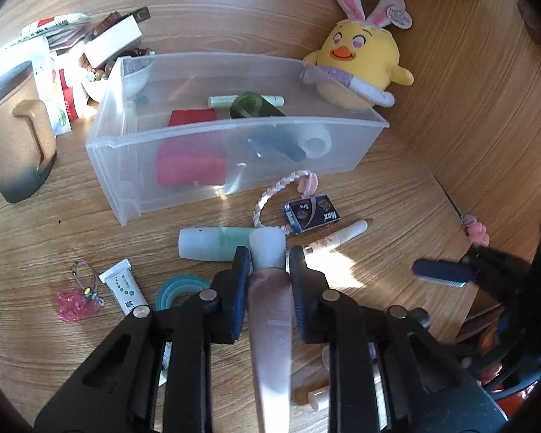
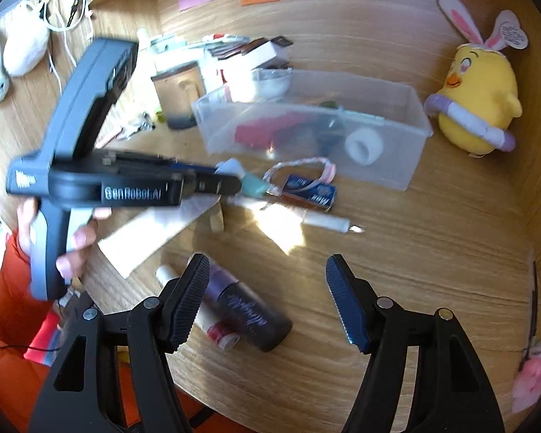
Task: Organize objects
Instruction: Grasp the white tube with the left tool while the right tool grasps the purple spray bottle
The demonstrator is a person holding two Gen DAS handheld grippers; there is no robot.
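Note:
My left gripper (image 1: 268, 263) is shut on a pale tube with a white cap (image 1: 270, 310), held just above the wooden desk in front of the clear plastic bin (image 1: 234, 166). The bin holds a red box (image 1: 189, 166), a white tape roll (image 1: 315, 142), a dark tube and a green item. My right gripper (image 2: 267, 299) is open and empty over the desk, beside a dark purple bottle (image 2: 245, 314). The left gripper (image 2: 212, 184) and its tube (image 2: 151, 234) show in the right wrist view.
On the desk lie a mint-and-white tube (image 1: 216, 243), a blue card pack (image 1: 312, 213), a braided cord (image 1: 270, 198), a white pen (image 1: 337, 238), a teal tape roll (image 1: 180, 288) and a small white tube (image 1: 122, 287). A yellow plush chick (image 1: 360, 68) and a brown mug (image 1: 16, 144) flank the bin.

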